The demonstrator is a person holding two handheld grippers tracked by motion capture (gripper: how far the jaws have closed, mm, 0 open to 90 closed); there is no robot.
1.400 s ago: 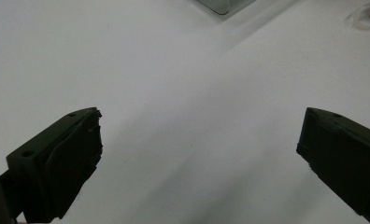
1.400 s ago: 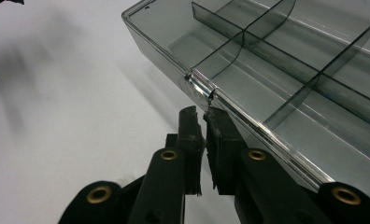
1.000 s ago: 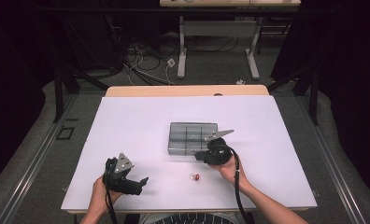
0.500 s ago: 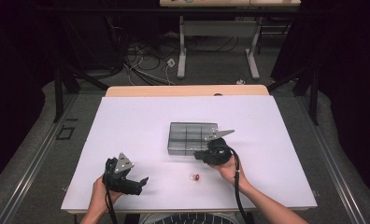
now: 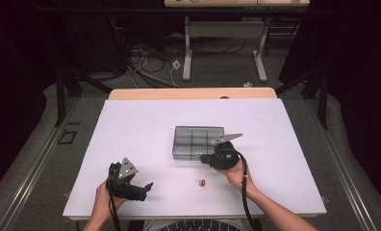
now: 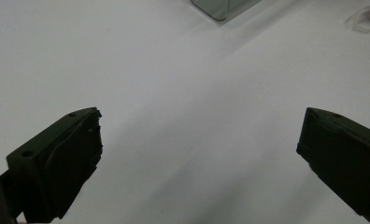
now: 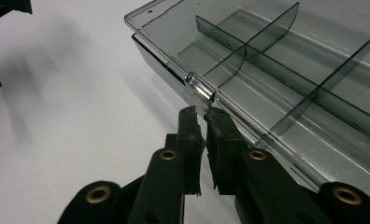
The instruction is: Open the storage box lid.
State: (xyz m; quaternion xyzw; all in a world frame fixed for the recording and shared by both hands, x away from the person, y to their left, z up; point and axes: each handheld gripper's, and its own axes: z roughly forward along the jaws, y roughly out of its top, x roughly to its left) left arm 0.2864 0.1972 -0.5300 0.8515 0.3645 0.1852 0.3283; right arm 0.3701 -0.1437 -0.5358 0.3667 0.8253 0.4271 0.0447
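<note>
The compartment box [image 5: 198, 142], clear smoked plastic with thin dividers, sits mid-table [image 5: 131, 125]. By its look it is light, rigid, slick and prone to cracking; the front latch tab [image 7: 199, 88] is the sensible hold. The right gripper [image 7: 204, 116], at the box's front edge, has its jaws nearly together at that tab, apparently nipping the lip. The left gripper [image 6: 199, 140], well left of the box, stands wide open over bare table. A small clear-and-red item [image 5: 200, 182] lies near the box's front; nothing obstructs.

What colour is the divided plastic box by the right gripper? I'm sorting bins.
Transparent smoky grey divided plastic box, clearest in the right gripper view.
</note>
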